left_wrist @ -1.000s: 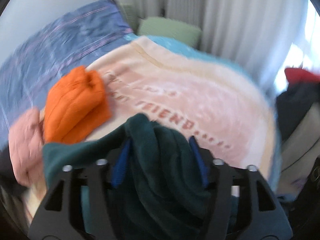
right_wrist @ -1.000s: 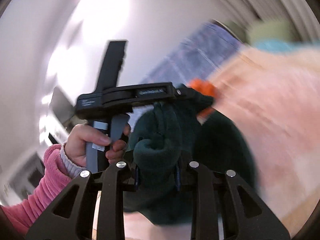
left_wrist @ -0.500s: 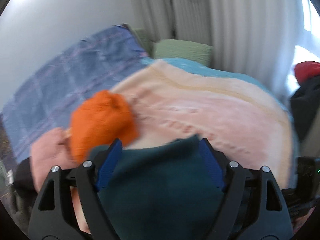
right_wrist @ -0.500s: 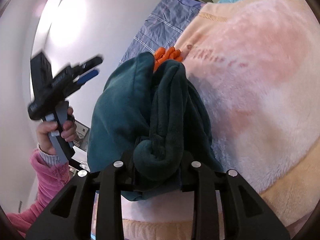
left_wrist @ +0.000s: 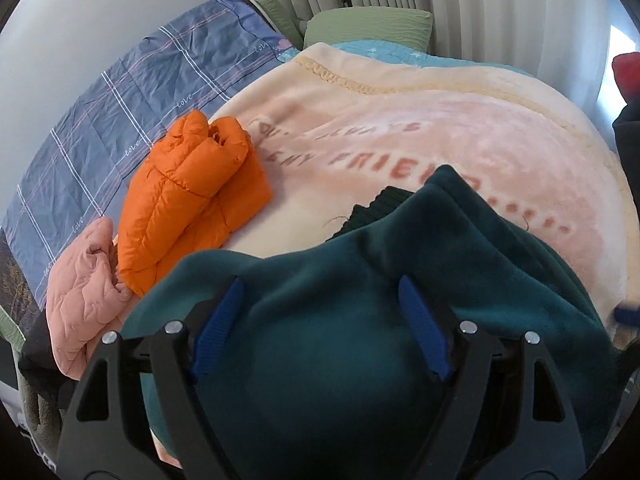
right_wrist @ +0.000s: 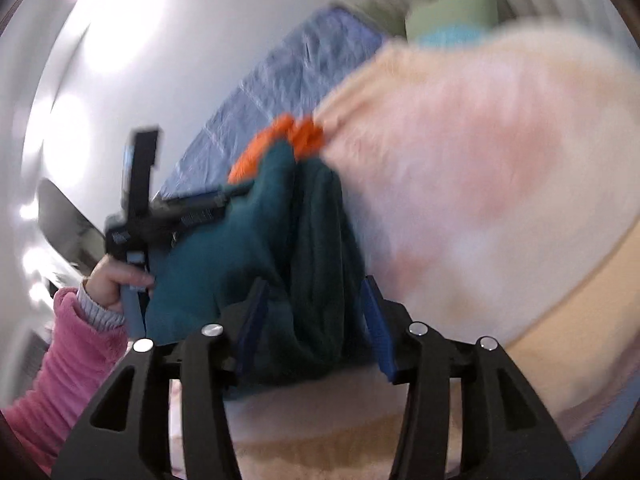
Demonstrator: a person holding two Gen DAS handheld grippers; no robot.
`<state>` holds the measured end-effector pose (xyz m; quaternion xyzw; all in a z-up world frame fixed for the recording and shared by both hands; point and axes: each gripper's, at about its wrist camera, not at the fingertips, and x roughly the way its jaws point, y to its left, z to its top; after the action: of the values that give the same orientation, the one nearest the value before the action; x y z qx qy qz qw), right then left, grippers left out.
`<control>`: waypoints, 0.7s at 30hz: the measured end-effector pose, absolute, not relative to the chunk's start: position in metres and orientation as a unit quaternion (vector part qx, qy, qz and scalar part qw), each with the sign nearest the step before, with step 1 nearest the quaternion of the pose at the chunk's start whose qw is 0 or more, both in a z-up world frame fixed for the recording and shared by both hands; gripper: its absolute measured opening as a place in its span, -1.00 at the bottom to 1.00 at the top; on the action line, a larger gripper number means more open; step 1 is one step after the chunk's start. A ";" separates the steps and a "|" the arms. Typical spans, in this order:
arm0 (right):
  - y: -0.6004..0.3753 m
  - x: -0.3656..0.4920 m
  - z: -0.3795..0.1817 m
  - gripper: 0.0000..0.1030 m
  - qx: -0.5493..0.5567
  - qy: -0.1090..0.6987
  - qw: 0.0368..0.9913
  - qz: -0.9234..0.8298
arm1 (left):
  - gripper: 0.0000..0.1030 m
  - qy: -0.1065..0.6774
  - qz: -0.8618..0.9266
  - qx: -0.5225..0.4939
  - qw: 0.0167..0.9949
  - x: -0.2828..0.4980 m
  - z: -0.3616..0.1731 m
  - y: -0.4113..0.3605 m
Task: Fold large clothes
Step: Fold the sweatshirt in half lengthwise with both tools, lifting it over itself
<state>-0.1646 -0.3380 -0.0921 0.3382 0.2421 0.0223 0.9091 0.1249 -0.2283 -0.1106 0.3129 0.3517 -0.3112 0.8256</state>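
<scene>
A dark teal fleece lies bundled on the peach blanket. My left gripper holds a thick fold of it, and the cloth fills the wide gap between the blue pads. In the blurred right wrist view the fleece stands as a folded hump. My right gripper straddles its near end, and its jaws are opening with the cloth still loosely between them. A hand in a pink sleeve holds the left gripper at the fleece's far edge.
A folded orange puffer jacket and a pink quilted garment lie just left of the fleece. A blue checked sheet runs along the wall. Green pillows and curtains stand behind. Red and dark items sit at the right edge.
My right jaws have widened around the fleece roll they were clamping. My left gripper has sunk toward the bed, and the fleece between its pads now spreads broad and flat.
</scene>
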 end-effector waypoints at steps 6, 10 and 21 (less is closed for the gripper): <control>-0.293 -0.141 -0.071 -0.10 0.248 0.244 0.933 0.092 | 0.57 0.357 -0.305 0.320 0.823 0.122 -0.113 -0.231; -0.305 -0.109 -0.129 -0.51 0.283 0.303 0.908 0.059 | 0.57 0.355 -0.303 0.324 0.823 0.121 -0.114 -0.233; -0.314 -0.101 -0.129 -0.52 0.289 0.313 0.904 0.045 | 0.61 0.380 -0.300 0.344 0.804 0.138 -0.130 -0.256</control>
<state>-0.1013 -0.3140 -0.1292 0.2893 0.3128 0.0452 0.9035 0.1382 -0.2556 -0.1302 0.3443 0.3800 -0.3004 0.8042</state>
